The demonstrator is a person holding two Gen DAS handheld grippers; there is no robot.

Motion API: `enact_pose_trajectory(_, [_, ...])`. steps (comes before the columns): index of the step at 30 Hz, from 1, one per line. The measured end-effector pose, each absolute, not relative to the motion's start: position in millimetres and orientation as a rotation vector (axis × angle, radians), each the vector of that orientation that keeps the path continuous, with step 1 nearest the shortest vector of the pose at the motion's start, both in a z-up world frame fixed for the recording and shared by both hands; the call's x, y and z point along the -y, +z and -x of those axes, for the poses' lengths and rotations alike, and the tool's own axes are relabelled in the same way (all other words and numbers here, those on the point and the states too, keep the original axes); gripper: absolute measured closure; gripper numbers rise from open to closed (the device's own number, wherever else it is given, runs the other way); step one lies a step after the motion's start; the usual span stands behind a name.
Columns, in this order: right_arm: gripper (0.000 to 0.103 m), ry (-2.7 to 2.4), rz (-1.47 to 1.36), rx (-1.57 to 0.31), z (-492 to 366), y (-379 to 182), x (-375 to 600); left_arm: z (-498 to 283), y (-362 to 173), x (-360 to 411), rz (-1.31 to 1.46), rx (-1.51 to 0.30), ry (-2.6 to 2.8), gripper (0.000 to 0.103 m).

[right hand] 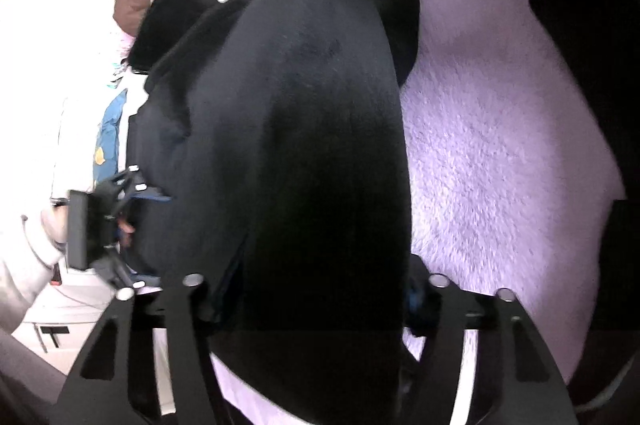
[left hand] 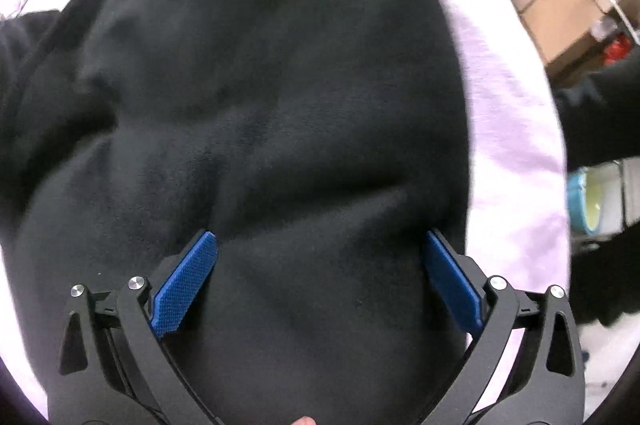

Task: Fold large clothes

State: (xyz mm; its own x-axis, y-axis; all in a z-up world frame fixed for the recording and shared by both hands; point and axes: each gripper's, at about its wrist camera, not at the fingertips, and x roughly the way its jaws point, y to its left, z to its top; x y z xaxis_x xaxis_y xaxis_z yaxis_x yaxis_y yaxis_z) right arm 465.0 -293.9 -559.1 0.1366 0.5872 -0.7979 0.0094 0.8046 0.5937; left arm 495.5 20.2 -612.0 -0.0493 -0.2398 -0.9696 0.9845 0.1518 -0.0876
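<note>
Left tongs spread wide over the black garment. Right tongs buried in cloth, grip can't be told. Lilac blanket beneath.

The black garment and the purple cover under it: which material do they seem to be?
Black garment: probably fleece or brushed sweatshirt knit; matte, softly napped, with thick rounded folds. Purple cover: plush, fluffy pile fabric, perhaps coral fleece; individual tufts show in the right wrist view.
</note>
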Motion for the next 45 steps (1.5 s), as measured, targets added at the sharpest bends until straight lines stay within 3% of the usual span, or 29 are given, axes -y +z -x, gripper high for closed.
enact_pose_trajectory(4, [0.049,0.471,-0.475,-1.377,-464,-534,284,-485,-601,-24,-0.928,-1.139,-1.249,0.006])
enact_pose_trajectory(9, [0.051,0.484,-0.472,-1.362,-467,-518,277,-493,-558,-14,-0.785,-1.092,-1.313,0.006])
enact_pose_trajectory(15, [0.055,0.494,-0.458,-1.335,-458,-507,270,-478,-613,18,-0.906,-1.099,-1.217,0.005])
enact_pose_trajectory(21, [0.062,0.515,-0.402,-1.272,-451,-476,244,-450,-600,4,-0.837,-1.045,-1.176,0.006])
enact_pose_trajectory(26, [0.064,0.579,-0.274,-1.223,-443,-433,199,-437,-561,-40,-0.75,-1.0,-1.093,0.006])
enact_pose_trajectory(34, [0.065,0.736,0.033,-1.143,-428,-370,77,-404,-544,-129,-0.681,-1.039,-0.926,0.006])
enact_pose_trajectory(45, [0.069,0.924,0.129,-1.132,-426,-380,-63,-377,-521,-245,-0.495,-1.085,-0.741,0.006])
